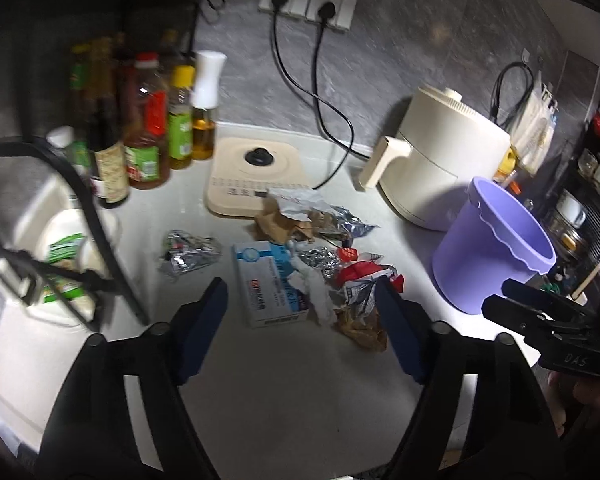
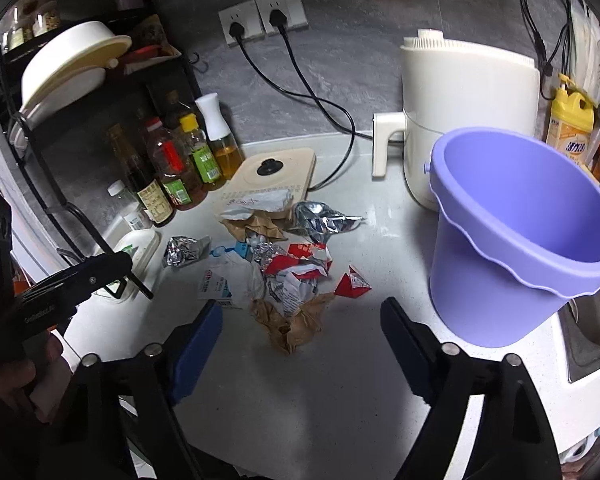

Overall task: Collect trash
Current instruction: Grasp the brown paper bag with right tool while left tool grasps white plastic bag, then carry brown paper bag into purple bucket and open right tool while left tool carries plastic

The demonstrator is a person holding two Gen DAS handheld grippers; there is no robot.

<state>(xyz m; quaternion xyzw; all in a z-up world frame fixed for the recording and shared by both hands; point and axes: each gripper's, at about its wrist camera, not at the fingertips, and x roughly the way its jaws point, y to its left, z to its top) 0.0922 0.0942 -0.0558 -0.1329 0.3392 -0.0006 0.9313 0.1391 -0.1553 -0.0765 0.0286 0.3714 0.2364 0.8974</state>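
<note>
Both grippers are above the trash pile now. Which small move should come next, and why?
Probably lower the right hand-held gripper onto the crumpled brown paper and close. Its jaws stand open and empty, the paper lies nearest between them, and the purple bucket waits beside it.

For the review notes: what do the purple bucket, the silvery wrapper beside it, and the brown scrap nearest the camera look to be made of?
Purple bucket: most likely moulded plastic, matt with a soft sheen; even colour, wavy moulded rim.
Silvery wrapper: apparently metallised foil or film; mirror-like glints, sharp creases.
Brown scrap: probably kraft paper, dull and unglossed; soft crumples with no shine.
</note>
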